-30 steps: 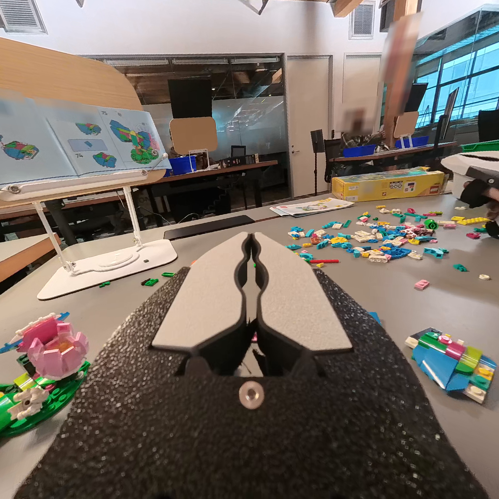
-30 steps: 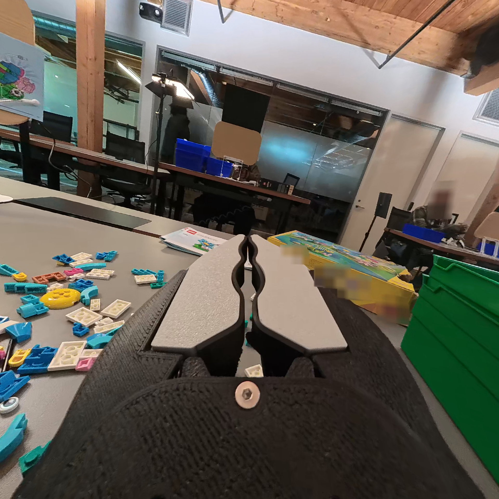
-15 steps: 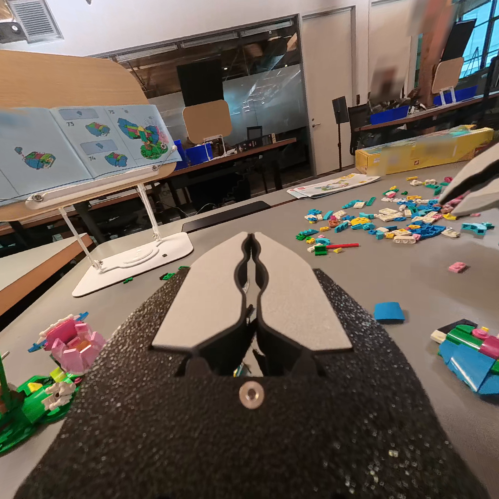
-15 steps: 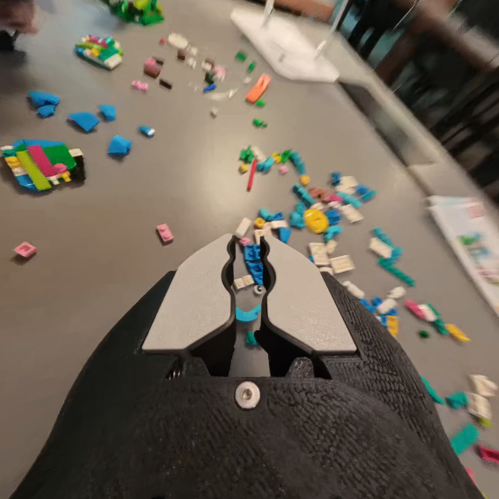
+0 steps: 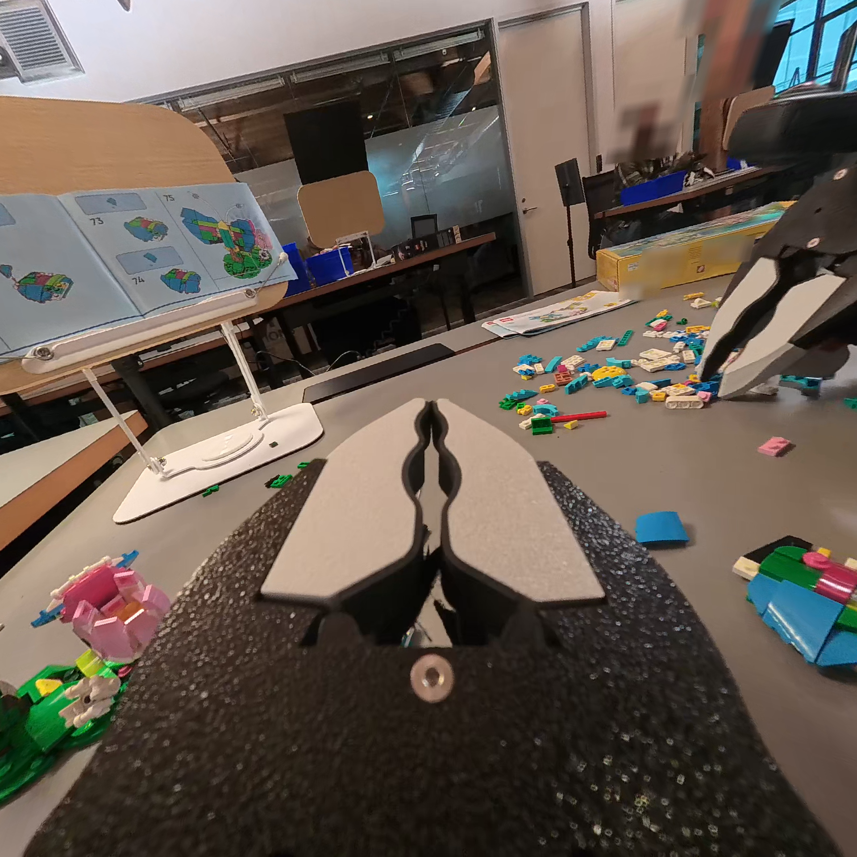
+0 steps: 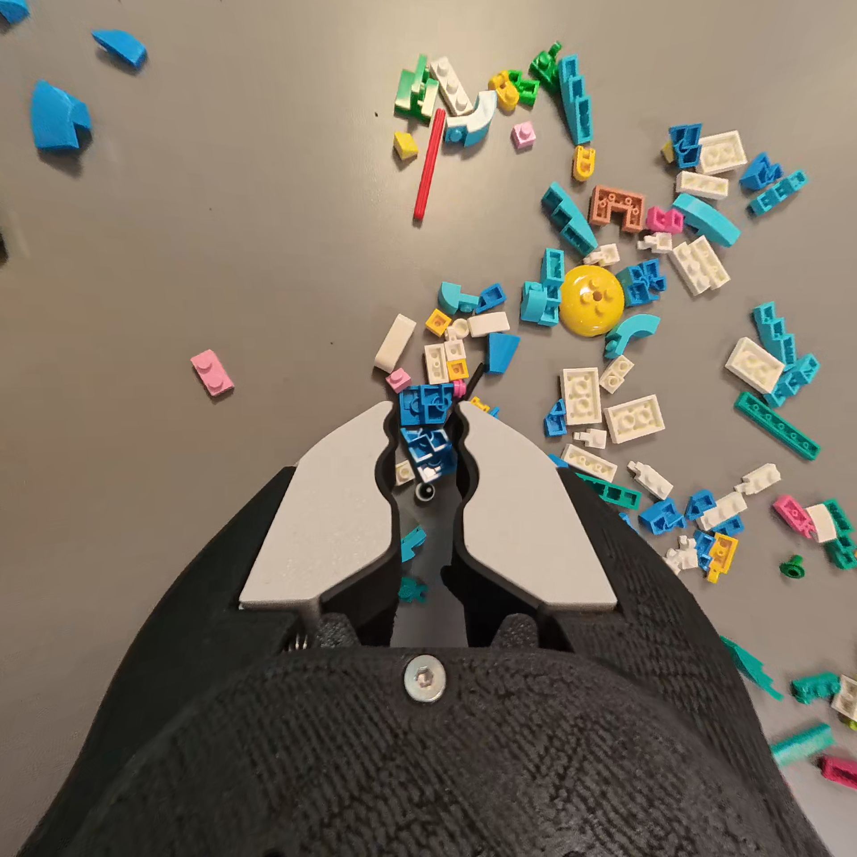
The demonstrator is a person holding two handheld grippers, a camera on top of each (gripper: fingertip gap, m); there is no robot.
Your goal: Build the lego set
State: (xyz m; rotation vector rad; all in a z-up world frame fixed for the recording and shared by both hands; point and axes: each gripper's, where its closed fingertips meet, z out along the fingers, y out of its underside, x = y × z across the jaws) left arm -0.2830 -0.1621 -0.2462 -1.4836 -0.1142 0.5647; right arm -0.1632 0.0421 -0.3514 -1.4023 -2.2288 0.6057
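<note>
Now I am pointing my right gripper straight down at the pile of loose lego pieces on the grey table. Its jaws are spread a little, with small blue bricks sitting between the tips. My left gripper is hanging above the table with its jaws pressed together, holding nothing. The pink lego flower is lying to its left, and the half-built blue wing to its right.

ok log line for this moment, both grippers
left gripper: jaws shut, empty, above table | right gripper: jaws open, straddling blue bricks in loose pile | nothing gripped yet
</note>
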